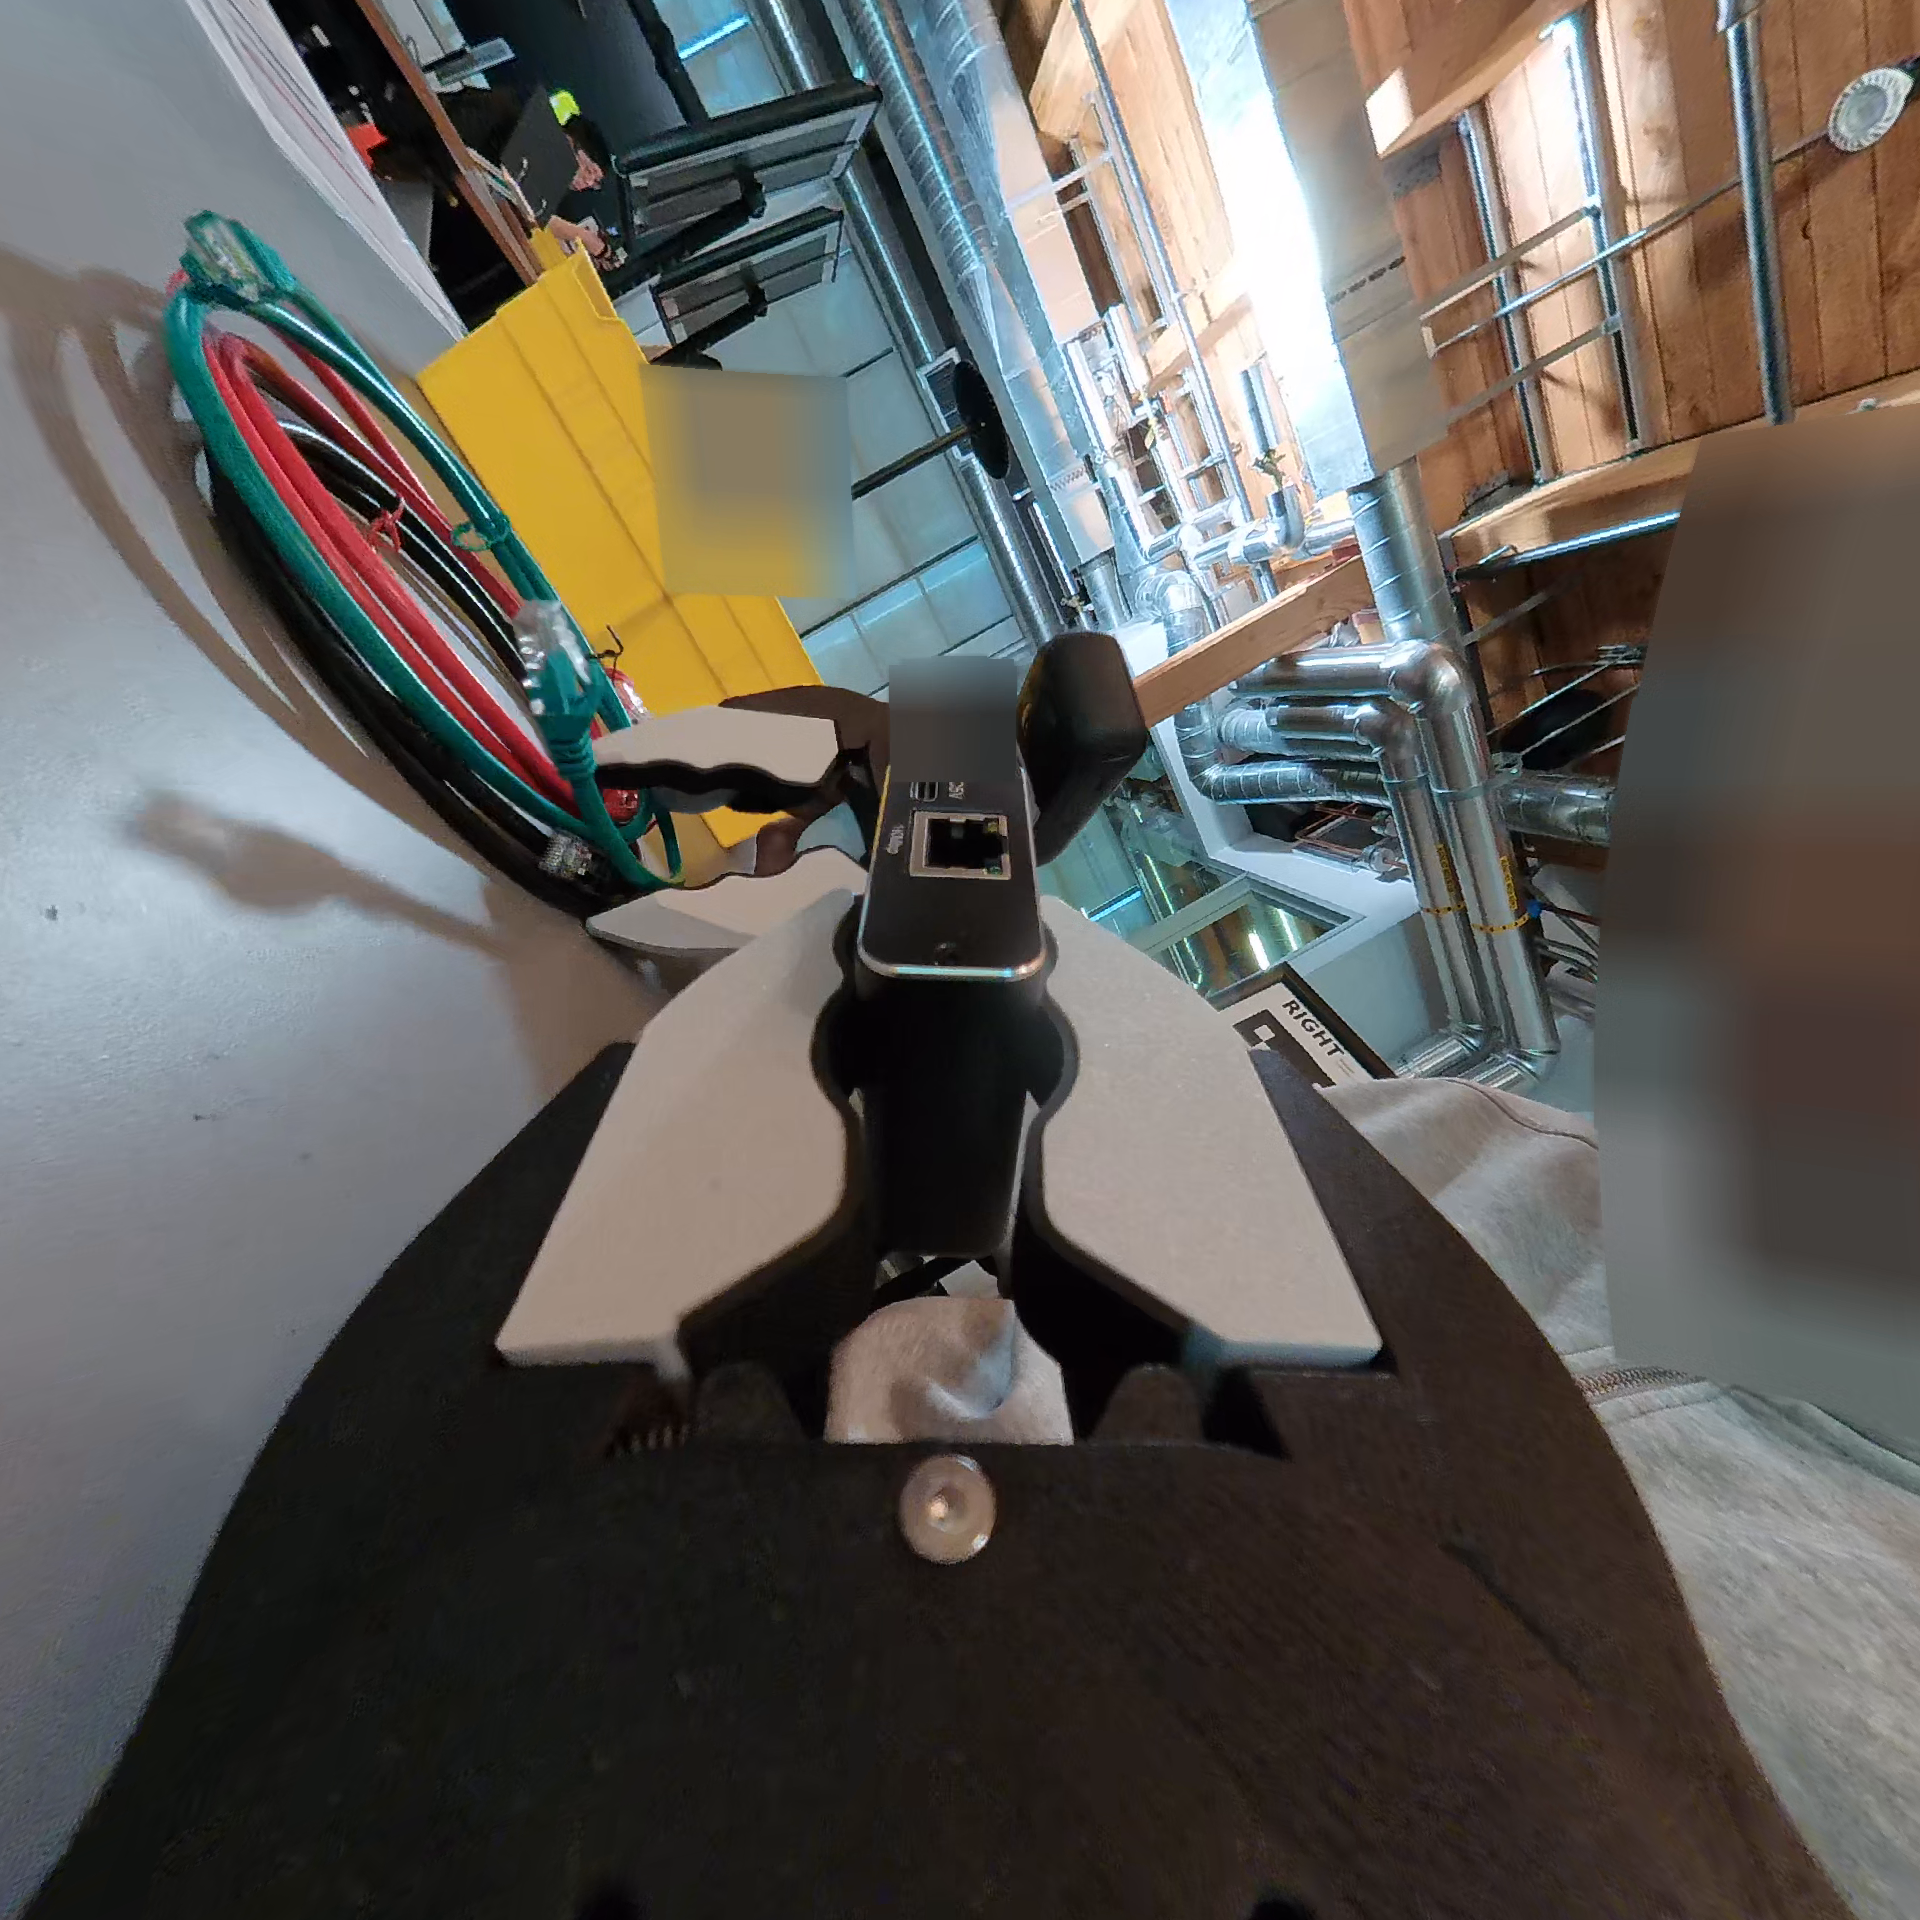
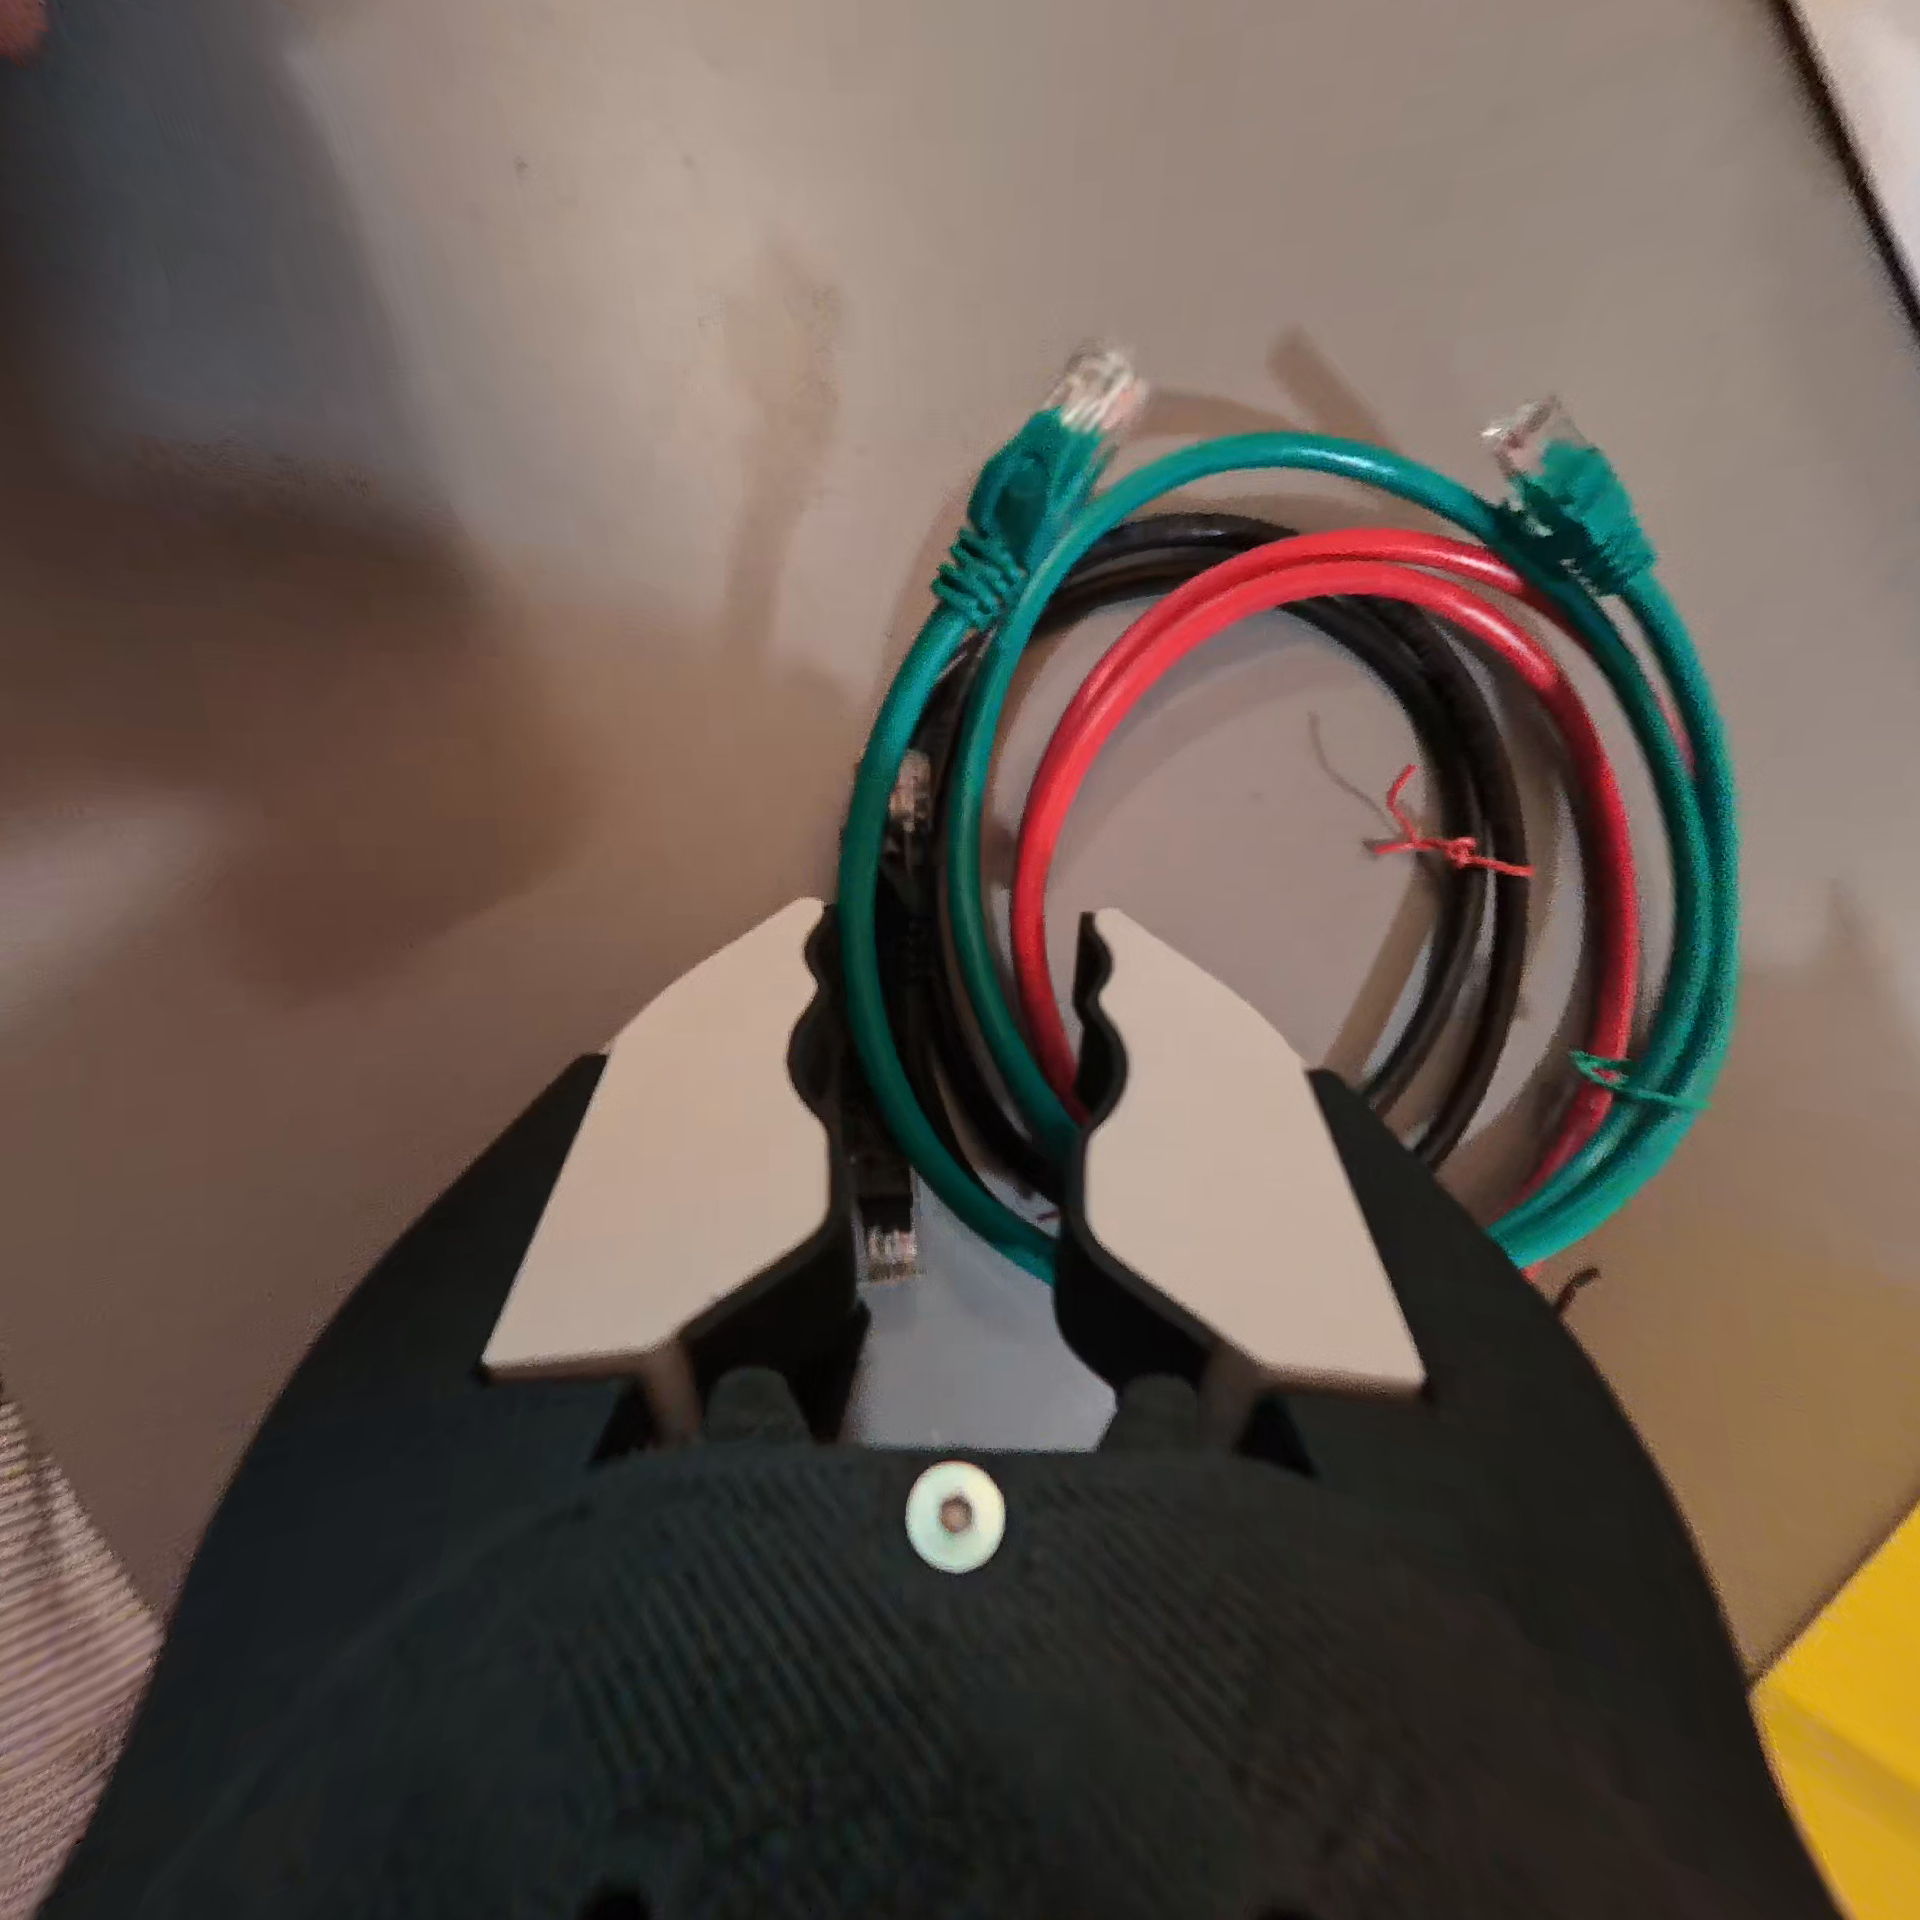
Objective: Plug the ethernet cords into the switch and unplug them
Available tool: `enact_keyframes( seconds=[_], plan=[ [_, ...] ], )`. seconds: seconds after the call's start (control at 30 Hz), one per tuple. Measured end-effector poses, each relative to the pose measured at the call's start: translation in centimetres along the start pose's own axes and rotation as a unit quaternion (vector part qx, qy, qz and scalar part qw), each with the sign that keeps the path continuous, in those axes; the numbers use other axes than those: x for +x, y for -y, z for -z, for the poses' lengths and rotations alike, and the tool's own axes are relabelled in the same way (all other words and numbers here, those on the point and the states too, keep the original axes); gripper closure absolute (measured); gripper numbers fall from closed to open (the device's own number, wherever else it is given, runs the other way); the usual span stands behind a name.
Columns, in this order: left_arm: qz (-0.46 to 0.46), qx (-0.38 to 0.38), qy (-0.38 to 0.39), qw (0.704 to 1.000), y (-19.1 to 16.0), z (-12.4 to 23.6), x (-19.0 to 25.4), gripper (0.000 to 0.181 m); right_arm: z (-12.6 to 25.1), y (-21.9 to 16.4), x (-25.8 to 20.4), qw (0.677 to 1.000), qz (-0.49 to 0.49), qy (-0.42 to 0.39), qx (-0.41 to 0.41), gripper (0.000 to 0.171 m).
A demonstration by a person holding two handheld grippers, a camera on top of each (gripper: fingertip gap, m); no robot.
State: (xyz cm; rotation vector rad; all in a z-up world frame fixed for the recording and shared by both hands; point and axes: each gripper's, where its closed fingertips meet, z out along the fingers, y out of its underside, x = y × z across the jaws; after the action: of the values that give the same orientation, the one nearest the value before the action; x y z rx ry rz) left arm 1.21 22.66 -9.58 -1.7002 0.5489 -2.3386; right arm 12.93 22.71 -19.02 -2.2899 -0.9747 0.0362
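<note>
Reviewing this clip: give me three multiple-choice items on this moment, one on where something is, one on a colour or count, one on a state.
1. Where is the switch?
A. Flat on the table
B. Clamped in the left gripper
C. Inside the yellow bin

2. How many cord colours are in the coil on the table?
A. One
B. Two
C. Three

3. What is the state of the right gripper?
A. Open over the coil
B. Shut on a green plug
C. Shut on the switch

Answers:
1 B, the left wrist view shows the fingers pressed on both sides of the switch.
2 C, a green cord, a red cord and a black cord lie coiled together.
3 A, the fingers stand apart with cords visible in the gap.
</note>
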Motion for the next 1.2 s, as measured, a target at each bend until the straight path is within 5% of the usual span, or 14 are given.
enact_keyframes(
  seconds=[0.23, 0.43, 0.6, 0.8, 1.03, 1.2],
  plan=[
    [-0.002, -0.003, 0.006, 1.000, -0.3, -0.2, -0.1, 0.156, -0.1, -0.3, -0.9, 0.992, 0.028, 0.104, -0.059, 0.146],
    [-0.007, 0.001, 0.008, 1.000, 0.0, 0.2, -0.1, 0.156, 1.5, 3.2, 0.2, 0.993, -0.026, 0.061, 0.097, 0.154],
    [-0.002, 0.005, 0.004, 1.000, 0.3, 0.4, 0.0, 0.156, 8.1, 6.9, 4.5, 0.952, -0.125, 0.028, 0.278, 0.155],
    [0.003, 0.004, -0.005, 1.000, 0.2, 0.3, 0.3, 0.156, 19.6, 7.2, 8.7, 0.912, -0.115, -0.115, 0.377, 0.155],
    [0.016, 0.008, -0.005, 1.000, 0.2, 0.3, 0.0, 0.155, 29.5, 1.0, 12.9, 0.864, -0.162, -0.290, 0.378, 0.156],
    [0.017, 0.005, 0.000, 1.000, -0.1, 0.0, -0.3, 0.155, 33.8, -3.8, 15.3, 0.822, -0.227, -0.334, 0.401, 0.156]
  ],
)
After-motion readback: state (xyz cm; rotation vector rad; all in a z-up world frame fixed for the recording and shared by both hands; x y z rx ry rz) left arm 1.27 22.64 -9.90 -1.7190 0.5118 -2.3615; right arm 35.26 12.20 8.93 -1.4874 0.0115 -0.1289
